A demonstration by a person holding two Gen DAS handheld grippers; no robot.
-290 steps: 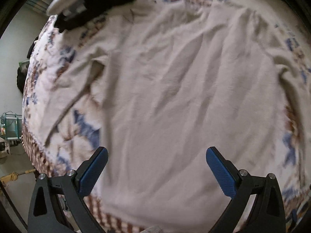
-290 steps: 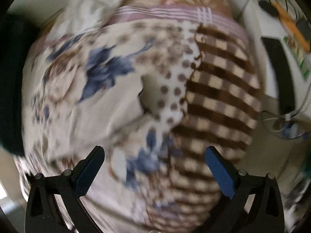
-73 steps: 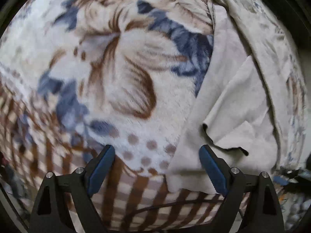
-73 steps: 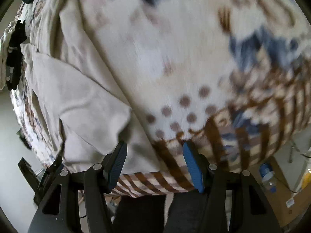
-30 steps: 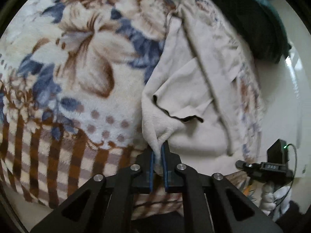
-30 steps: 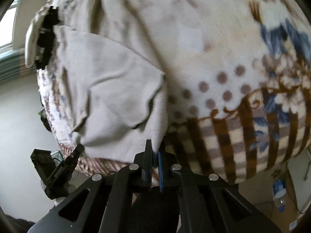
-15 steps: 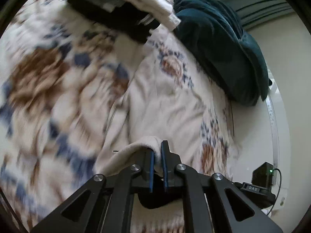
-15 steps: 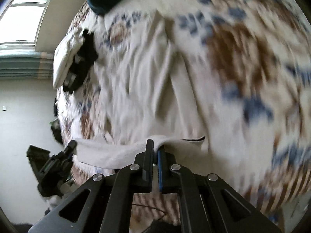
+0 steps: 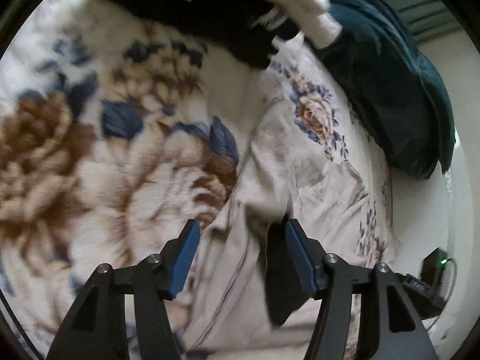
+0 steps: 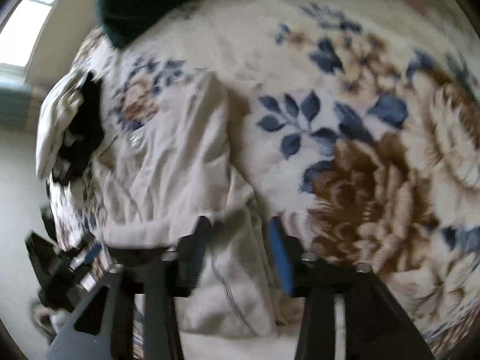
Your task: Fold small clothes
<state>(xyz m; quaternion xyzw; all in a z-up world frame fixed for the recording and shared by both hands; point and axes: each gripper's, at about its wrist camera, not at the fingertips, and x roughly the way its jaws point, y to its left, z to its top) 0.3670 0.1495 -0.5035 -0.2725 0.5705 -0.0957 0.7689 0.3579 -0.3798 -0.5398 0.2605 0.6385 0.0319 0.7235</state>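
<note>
Change since half a second ago: both grippers, then pinched tight on the cloth's edge, now stand with jaws parted; the cloth has dropped out of both.
Left gripper [image 9: 240,237]: I read the blue pads as moderately apart, holding nothing. Fabric lies between and under them, low in the left wrist frame.
Right gripper [image 10: 240,234]: jaws likewise parted to a middling gap, empty. Cloth sits between and below the fingers, lower centre of the right wrist frame.
Task item: pale beige soft-knit garment [image 9: 270,174], folded over on itself and lying crumpled on the bed. In the left view it runs from lower centre up toward centre right; in the right view the same garment [image 10: 174,156] fills the centre left.
Surface: plush cream blanket with brown and blue flower print [image 9: 90,150]; it covers most of both frames, and the garment rests on it.
Stack: folded black and white clothes [image 9: 228,9] at the top of the left view, touching the garment's far end; at the left edge in the right view.
Other: dark teal blanket [image 9: 390,90], bunched at upper right of the left view, just beside the stack.
Image quality: both frames motion-blurred; I cannot tell seam or sleeve details.
</note>
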